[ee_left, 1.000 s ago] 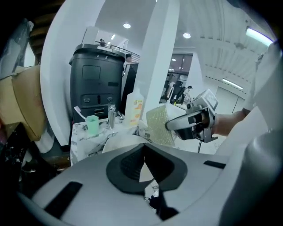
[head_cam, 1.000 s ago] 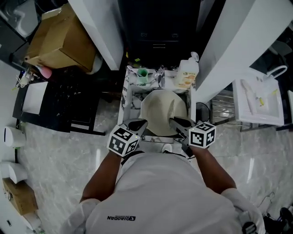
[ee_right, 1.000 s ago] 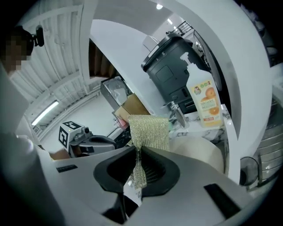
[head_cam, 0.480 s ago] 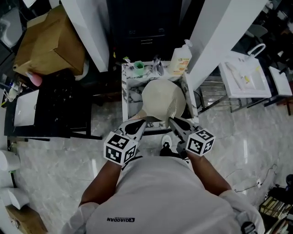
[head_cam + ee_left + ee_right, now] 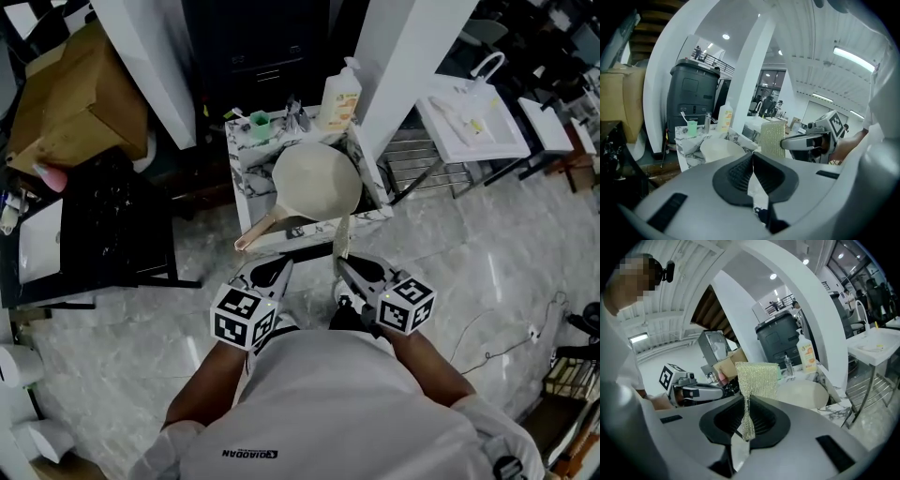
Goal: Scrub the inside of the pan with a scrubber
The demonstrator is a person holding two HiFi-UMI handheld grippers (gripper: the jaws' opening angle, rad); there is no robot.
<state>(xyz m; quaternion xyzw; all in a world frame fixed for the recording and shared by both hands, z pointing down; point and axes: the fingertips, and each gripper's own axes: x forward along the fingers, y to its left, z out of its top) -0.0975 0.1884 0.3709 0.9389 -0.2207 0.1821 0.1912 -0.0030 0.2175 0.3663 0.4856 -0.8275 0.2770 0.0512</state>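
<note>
With the right gripper (image 5: 345, 267) pinching the scrubber (image 5: 757, 376), the left gripper (image 5: 277, 270) closed on nothing, and both held short of the pan (image 5: 317, 183) on the small table (image 5: 244, 178), scrubbing looks not yet begun; next the scrubber must reach the pan's inside.

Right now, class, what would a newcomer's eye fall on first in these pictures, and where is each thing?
The cream pan on the marbled stand straight ahead draws the eye first. Next comes the glittery scrubber, pinched upright in the right gripper, short of the pan. Beside it, the left gripper is shut with nothing in it.
</note>
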